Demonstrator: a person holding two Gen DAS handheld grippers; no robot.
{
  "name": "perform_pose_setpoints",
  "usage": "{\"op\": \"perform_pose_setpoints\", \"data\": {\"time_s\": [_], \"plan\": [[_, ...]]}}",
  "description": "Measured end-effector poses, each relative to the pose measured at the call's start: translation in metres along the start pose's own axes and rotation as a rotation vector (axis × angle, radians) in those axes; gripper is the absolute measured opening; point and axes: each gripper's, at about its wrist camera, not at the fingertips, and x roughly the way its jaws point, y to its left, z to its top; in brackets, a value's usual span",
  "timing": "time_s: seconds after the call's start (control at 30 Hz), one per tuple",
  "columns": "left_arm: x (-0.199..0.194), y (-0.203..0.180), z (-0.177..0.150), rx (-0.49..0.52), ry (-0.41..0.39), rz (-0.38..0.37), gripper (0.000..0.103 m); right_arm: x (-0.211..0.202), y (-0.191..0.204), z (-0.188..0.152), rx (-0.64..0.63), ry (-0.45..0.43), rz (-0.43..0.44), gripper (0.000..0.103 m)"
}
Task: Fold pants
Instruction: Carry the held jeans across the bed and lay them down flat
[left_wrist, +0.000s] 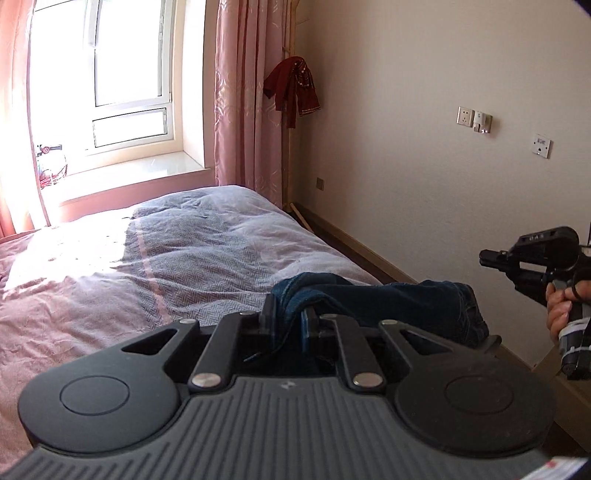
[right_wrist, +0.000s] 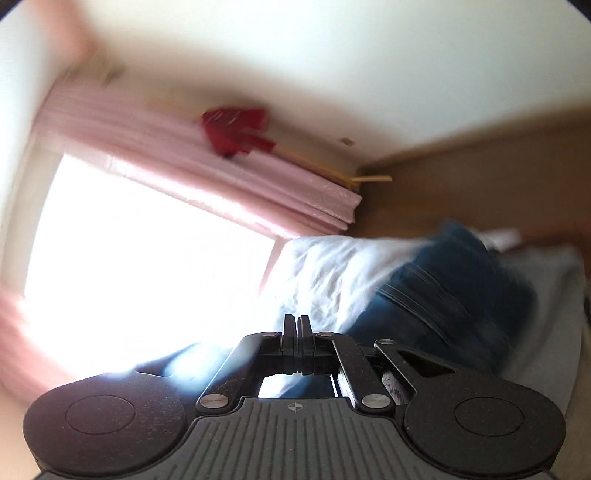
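Got the pants (left_wrist: 373, 295) bunched at the bed's (left_wrist: 110, 280) wall-side edge, left gripper (left_wrist: 288, 321) fingers clamped on denim. Right gripper (right_wrist: 296, 325) fingers are together, empty. Next I'd grab the opposite end to spread them.

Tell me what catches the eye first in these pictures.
The bright window behind the bed floods both views. Dark blue pants lie at the bed's right edge, one fold pinched in the left gripper. A red scarf hangs beside the curtain.
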Motion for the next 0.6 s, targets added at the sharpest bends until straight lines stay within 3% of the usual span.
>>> {"op": "perform_pose_setpoints", "data": {"time_s": [0.07, 0.1, 0.13, 0.17, 0.2, 0.3, 0.43, 0.6], "plan": [[-0.002, 0.003, -0.002, -0.006, 0.000, -0.010, 0.011, 0.007, 0.020, 0.004, -0.083, 0.049, -0.083, 0.000], [-0.002, 0.004, -0.003, -0.009, 0.008, -0.011, 0.011, 0.012, 0.023, 0.004, -0.099, 0.095, -0.158, 0.025], [-0.003, 0.005, -0.004, -0.017, 0.018, -0.014, 0.011, 0.015, 0.019, 0.003, -0.090, 0.133, -0.248, 0.064], [-0.004, 0.006, -0.006, -0.026, 0.026, -0.017, 0.011, 0.011, 0.012, 0.001, -0.050, 0.133, -0.303, 0.074], [-0.004, 0.006, -0.007, -0.030, 0.030, -0.018, 0.011, 0.004, 0.000, -0.004, 0.004, 0.106, -0.313, 0.076], [-0.001, 0.004, -0.005, -0.022, 0.033, -0.005, 0.011, -0.002, -0.041, -0.008, 0.148, 0.157, -0.310, 0.077], [0.007, -0.002, 0.005, -0.005, 0.021, 0.017, 0.011, 0.008, -0.097, -0.012, 0.331, 0.153, -0.312, 0.078], [0.022, -0.005, 0.013, 0.014, 0.034, 0.059, 0.011, 0.014, -0.141, -0.007, 0.591, 0.120, -0.154, 0.077]]}}
